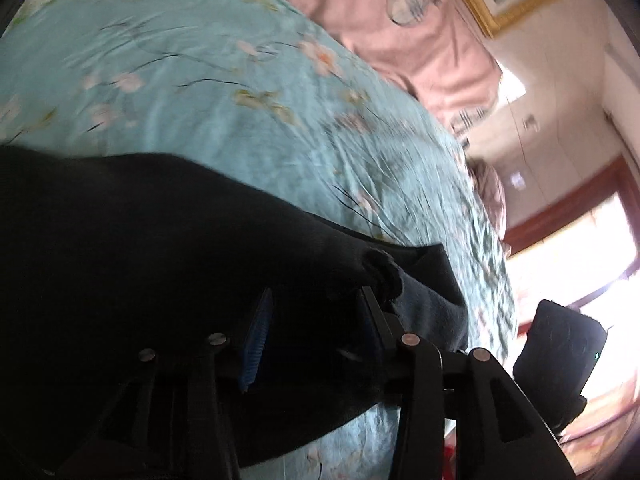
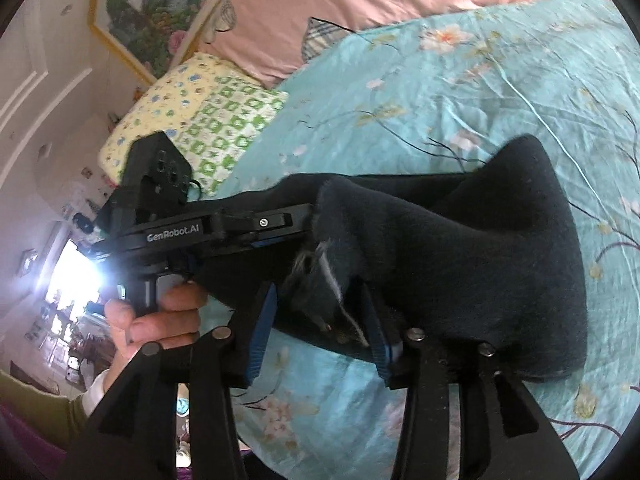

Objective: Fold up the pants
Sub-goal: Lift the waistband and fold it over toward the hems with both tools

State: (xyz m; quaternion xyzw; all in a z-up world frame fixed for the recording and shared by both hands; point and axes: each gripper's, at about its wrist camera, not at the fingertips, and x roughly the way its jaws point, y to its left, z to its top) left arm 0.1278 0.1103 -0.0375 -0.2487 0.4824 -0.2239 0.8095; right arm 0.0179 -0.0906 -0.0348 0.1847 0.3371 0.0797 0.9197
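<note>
Left wrist view is smeared with motion, but the main things read well enough. The left tongs [image 1: 316,320] have dark cloth bunched between their blue-padded fingers [image 1: 256,340]; the fingers stand fairly wide with the fabric filling the gap, and I cannot tell whether they pinch it or merely have it draped across them. The pants [image 1: 140,248] are black and fleecy, spreading from the tongs out over the lower left of the bed. Beneath them lies a teal bedspread [image 1: 208,92] printed with pale blossoms and thin dark branches, and past that a pink quilt [image 1: 420,40] is heaped against the wall, under a gold-framed picture [image 1: 480,4]. At the lower right edge sits the dark body of the other device [image 1: 560,356].

From the right wrist view, the right tongs [image 2: 320,320] have a folded edge of the pants [image 2: 500,260] between their fingers, with a strip of pale lining showing there; the fingers stand apart around the thick wad, and a firm grip cannot be confirmed. The left tongs [image 2: 224,228] reach in sideways from the left into the same bundle, the person's left hand [image 2: 156,316] wrapped round the handle. The pants lie humped on the bedspread [image 2: 460,80], near its close edge. A yellow-and-green patterned pillow [image 2: 200,108] rests at the far corner beside the quilt [image 2: 360,0].
</note>
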